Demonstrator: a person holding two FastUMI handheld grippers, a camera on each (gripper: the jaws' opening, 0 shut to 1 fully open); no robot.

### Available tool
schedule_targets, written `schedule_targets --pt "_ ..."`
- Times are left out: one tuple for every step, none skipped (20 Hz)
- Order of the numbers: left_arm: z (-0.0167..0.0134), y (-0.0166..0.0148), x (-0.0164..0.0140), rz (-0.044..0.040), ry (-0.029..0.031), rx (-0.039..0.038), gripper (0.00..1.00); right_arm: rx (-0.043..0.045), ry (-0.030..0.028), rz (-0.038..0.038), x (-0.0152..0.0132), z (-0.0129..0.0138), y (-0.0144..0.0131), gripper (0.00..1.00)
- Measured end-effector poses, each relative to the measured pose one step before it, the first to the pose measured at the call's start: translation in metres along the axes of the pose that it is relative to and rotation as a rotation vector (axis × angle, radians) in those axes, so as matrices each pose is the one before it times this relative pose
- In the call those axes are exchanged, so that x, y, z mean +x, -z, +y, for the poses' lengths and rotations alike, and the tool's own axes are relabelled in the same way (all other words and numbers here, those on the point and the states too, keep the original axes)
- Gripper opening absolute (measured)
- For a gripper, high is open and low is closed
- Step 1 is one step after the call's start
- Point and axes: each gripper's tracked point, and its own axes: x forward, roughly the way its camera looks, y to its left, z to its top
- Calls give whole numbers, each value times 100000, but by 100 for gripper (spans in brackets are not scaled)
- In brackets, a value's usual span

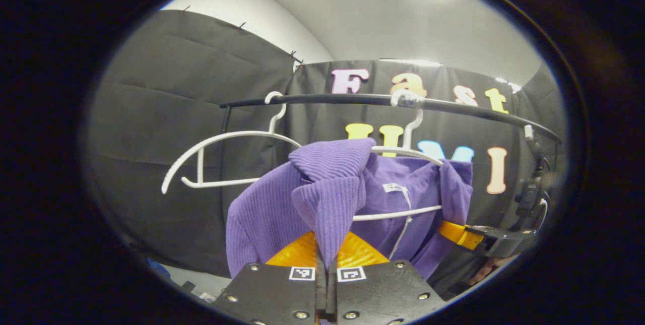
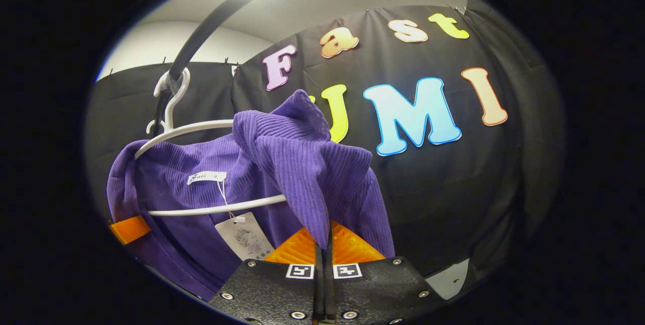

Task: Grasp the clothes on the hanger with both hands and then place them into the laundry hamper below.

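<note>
A: Where is the purple top (image 1: 282,204)?
B: It is hung on a white hanger (image 1: 403,213) under the black rail (image 1: 352,99). A fold of each shoulder is pinched: one by the left hand-held gripper (image 1: 326,264), one by the right hand-held gripper (image 2: 322,252), both pressed together on cloth.
A: Handling?
B: Soft, light ribbed knit, judged to stretch; shoulder grips suit it.
A: Axis?
B: Collar up, length hanging downward. An empty hanger (image 1: 221,161) is seen beside it.

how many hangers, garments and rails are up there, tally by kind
white hangers: 2, one bare, one under the garment
purple garment: 1
black rail: 1
hang tag: 1
total: 5
</note>
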Motion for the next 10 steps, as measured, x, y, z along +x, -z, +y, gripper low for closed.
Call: schedule_targets --pt "442 -175 -225 -717 601 -1039 4 -1617 939 -587 -339 -203 -320 0" --pt "253 -378 -320 -983 616 -982 1 -1424 869 -732 -306 -7 -252 0" --pt "117 -450 -416 -1056 865 -619 1 -785 920 -688 -203 -83 -151 0" --pt "213 -628 -377 -1379 451 -113 1 -486 1004 -691 -169 -241 -356 0" --pt "184 -679 -230 -1614 492 156 1 -198 941 -865 -524 -415 -440 0" --pt "150 -711 -339 -1525 512 319 1 -342 841 -922 -277 -374 -400 0" --pt "171 -574 -414 -1066 629 62 1 -518 1058 -1130 -295 -307 -317 0" --pt "275 -524 -345 -680 421 -194 5 -563 982 -975 -300 -313 -352 0" --pt "250 -417 -262 -596 399 -209 1 -366 985 -992 -215 -198 -375 0" --pt "228 -481 -204 -916 299 -47 1 -238 805 -1173 -159 -167 -366 0"
